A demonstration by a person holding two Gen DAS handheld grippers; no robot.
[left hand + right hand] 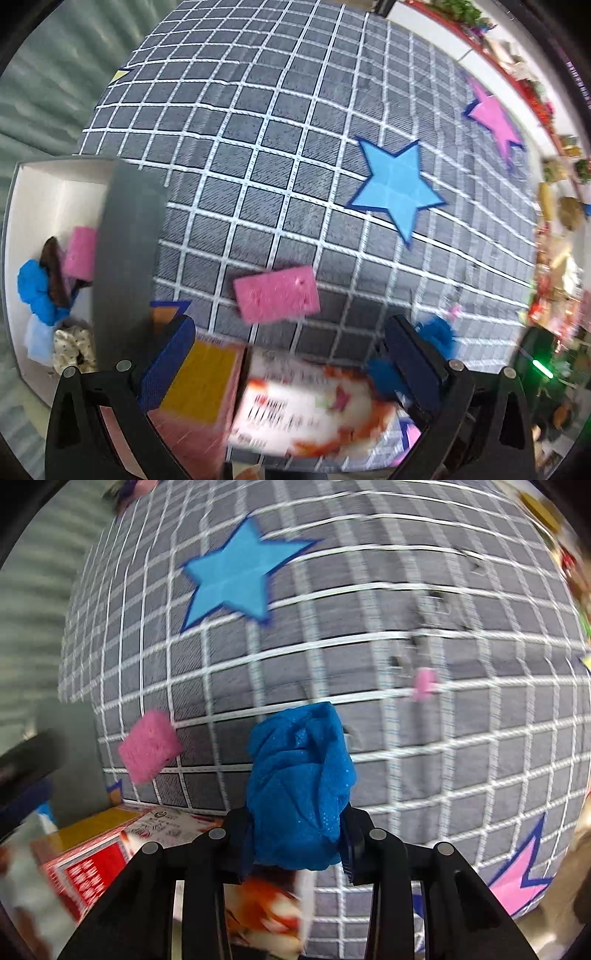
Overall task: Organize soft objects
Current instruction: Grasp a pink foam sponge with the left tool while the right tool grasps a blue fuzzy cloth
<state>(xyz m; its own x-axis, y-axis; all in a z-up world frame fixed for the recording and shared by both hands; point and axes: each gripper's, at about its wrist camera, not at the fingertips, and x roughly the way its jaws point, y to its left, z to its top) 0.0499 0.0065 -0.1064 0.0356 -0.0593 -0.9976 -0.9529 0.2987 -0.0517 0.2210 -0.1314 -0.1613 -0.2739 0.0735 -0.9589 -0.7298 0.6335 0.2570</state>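
Observation:
My right gripper (295, 834) is shut on a crumpled blue cloth (299, 779) and holds it above the grey checked cloth. The blue cloth also shows at the right finger in the left wrist view (437, 334). My left gripper (291, 354) is open and empty, over a printed box (295, 402). A pink sponge (277, 293) lies on the checked cloth just ahead of it; it also shows in the right wrist view (149, 749). A white bin (40, 206) at the left holds a pink sponge (79, 253), a blue cloth (35, 288) and other soft items.
A grey checked tablecloth (277, 129) with a blue star (397, 184) and pink star (495, 118) covers the table. A yellow and red box (199, 384) lies by the printed box. A small pink item (424, 683) lies far right. Cluttered shelves (554, 184) line the right edge.

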